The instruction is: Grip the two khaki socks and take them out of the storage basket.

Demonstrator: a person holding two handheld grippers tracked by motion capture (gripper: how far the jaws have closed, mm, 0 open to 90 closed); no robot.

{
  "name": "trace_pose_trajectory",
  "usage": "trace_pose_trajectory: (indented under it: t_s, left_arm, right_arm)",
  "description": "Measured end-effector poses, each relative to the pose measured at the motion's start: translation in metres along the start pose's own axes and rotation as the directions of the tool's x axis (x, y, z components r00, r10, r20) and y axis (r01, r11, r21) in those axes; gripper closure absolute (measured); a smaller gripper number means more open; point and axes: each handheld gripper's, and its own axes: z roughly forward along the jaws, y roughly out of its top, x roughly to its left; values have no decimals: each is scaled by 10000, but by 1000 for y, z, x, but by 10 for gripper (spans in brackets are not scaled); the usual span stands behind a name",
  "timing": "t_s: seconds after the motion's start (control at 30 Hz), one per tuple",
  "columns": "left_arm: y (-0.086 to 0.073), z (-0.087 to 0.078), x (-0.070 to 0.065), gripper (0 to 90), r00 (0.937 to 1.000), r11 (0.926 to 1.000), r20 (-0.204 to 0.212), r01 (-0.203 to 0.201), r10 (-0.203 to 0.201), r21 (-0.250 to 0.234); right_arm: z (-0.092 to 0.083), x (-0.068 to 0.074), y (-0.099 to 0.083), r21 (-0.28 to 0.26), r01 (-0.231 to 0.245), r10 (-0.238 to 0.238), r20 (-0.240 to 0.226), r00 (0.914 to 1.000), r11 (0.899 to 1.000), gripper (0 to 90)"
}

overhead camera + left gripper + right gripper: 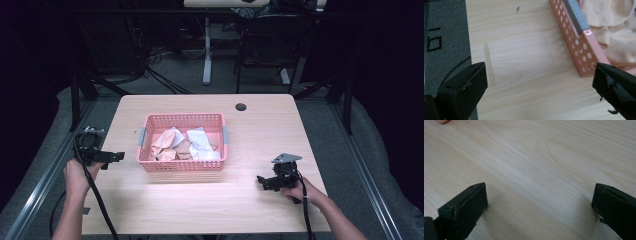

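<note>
Pink basket (182, 167) sits mid-table (260, 135), holding crumpled cloths (190, 144) (beige and white, probably rags, too blurry to say). Left gripper (118, 156) near basket's left wall, jaws wide apart, empty. Right gripper (261, 180) front-right of basket, jaws spread over bare wood.

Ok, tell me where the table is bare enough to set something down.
Bare wood: between the pink basket and the right tool, along the near edge, behind the basket toward the round hole, and left of the basket by the left tool. The basket itself is crowded with cloths.
</note>
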Motion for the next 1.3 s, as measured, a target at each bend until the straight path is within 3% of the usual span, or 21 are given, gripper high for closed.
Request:
trace_pose_trajectory:
  t_s: [0.23, 0.37, 0.4, 0.57, 0.87, 1.0, 1.3]
  left_arm:
    - [25, -11, -10, 0, 9994, 9994, 58, -332, 332, 13]
    - [41, -10, -21, 0, 9985, 9977, 236, -503, 492, 447]
    - [48, -8, -27, 0, 9968, 9950, 236, -782, 769, 626]
    - [60, -4, -38, 0, 9939, 9915, 414, -1050, 1020, 767]
    - [88, 12, -66, 0, 9824, 9793, 1001, -1688, 1579, 1121]
    - [100, 20, -78, 1, 9779, 9770, 1366, -1754, 1586, 1213]
    - [113, 54, -102, 46, 9682, 9575, 1596, -2211, 1927, 1852]
  right_arm:
    - [0, 0, 0, 1, 9, -9, 4, 10000, 10000, 0]
    - [0, 0, 0, -2, 4, -4, -4, 10000, 10000, 0]
    - [0, 0, 0, 0, 8, -8, -1, 10000, 10000, 0]
    - [0, 0, 0, 1, 6, -6, 0, 10000, 10000, 0]
    - [0, 0, 0, 4, 26, -26, -12, 10000, 10000, 0]
    - [0, 0, 0, 0, 36, -36, -18, 10000, 10000, 0]
    - [0, 0, 0, 0, 38, -38, -19, 10000, 10000, 0]
